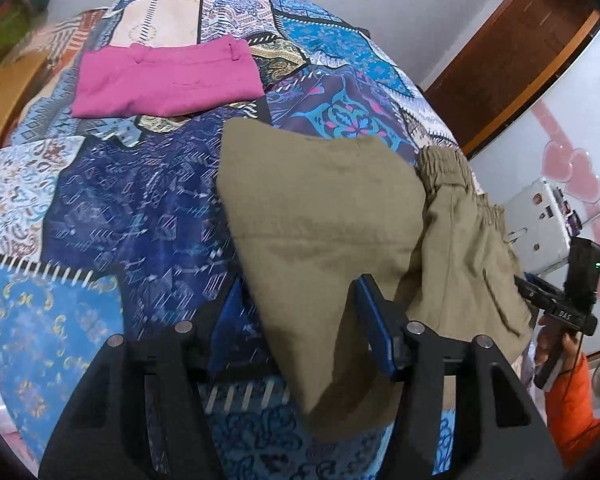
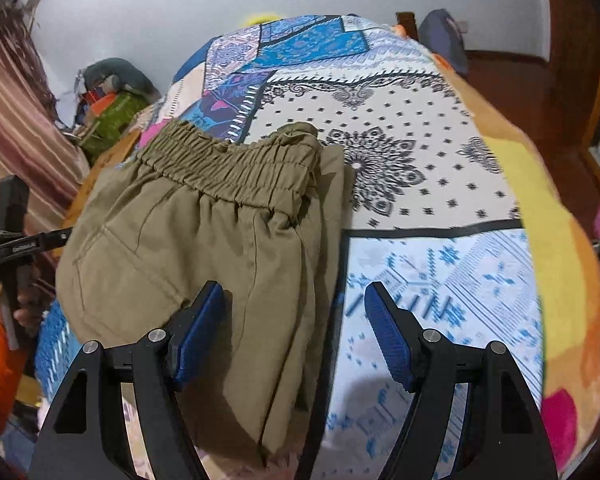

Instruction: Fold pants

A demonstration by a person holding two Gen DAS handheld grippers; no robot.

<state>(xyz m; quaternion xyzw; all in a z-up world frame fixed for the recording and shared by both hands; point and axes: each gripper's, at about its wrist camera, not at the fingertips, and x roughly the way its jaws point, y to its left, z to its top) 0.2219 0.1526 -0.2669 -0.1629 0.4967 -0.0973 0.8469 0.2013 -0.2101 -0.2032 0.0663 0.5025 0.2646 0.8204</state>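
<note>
Olive pants (image 1: pixel 320 216) lie folded on the patchwork bedspread (image 1: pixel 140 208), one leg laid over the body and the elastic waistband (image 1: pixel 440 164) at the right. My left gripper (image 1: pixel 300 316) is open just above them, with the near corner of the cloth lying loose between its blue pads (image 1: pixel 374 320). In the right wrist view the same pants (image 2: pixel 180 248) show their gathered waistband (image 2: pixel 228 168). My right gripper (image 2: pixel 294 320) is open over their right edge, one pad (image 2: pixel 200 332) above the cloth and the other above the bedspread (image 2: pixel 420 160).
Folded pink pants (image 1: pixel 168 76) lie further back on the bed. An orange sleeve (image 1: pixel 568 400) shows at the right edge. A wooden frame (image 1: pixel 520 40) and a white appliance (image 1: pixel 540 228) stand beyond the bed. Piled clothes (image 2: pixel 112 112) and a curtain (image 2: pixel 16 120) are on the left.
</note>
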